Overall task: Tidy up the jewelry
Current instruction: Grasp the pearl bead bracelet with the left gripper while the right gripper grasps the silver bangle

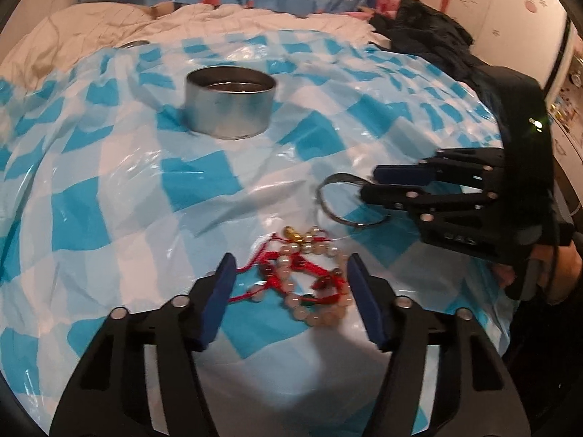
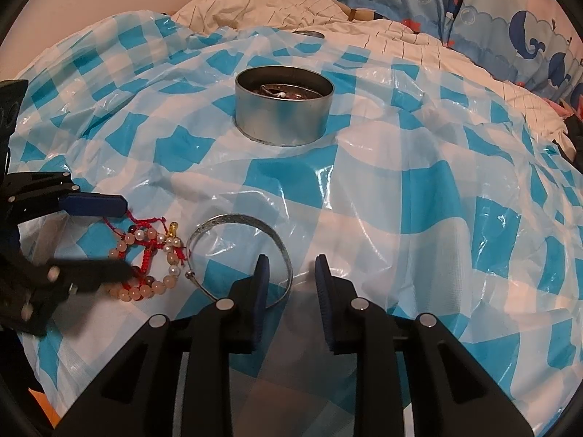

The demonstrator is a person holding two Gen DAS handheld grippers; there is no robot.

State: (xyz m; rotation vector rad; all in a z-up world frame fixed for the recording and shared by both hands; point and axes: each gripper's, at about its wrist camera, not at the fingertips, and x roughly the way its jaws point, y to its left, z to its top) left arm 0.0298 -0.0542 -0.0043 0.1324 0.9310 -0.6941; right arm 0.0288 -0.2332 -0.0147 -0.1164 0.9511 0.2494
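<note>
Nearest in the left wrist view, the left gripper (image 1: 288, 273) hangs with its fingers spread wide on either side of the beaded bracelet (image 1: 309, 280), a tangle of pale beads and red cord lying on the blue-and-white checked plastic sheet (image 1: 109, 189); nothing is pinched yet. Just to the right, the right gripper (image 2: 291, 273) has its fingers parted over the near rim of the silver bangle (image 2: 240, 255), its left finger lying across the band, the right one outside it; I judge it is lining up a grasp rather than holding. The step in hand looks like picking up both pieces, and the next move calls for closing each pair of fingers squarely on the jewelry, taking care that the thin bangle does not slide on the slick plastic. Farther off stands the round metal tin (image 2: 284, 109), open, with something dark and a small pale bit inside; what they are I cannot tell.
</note>
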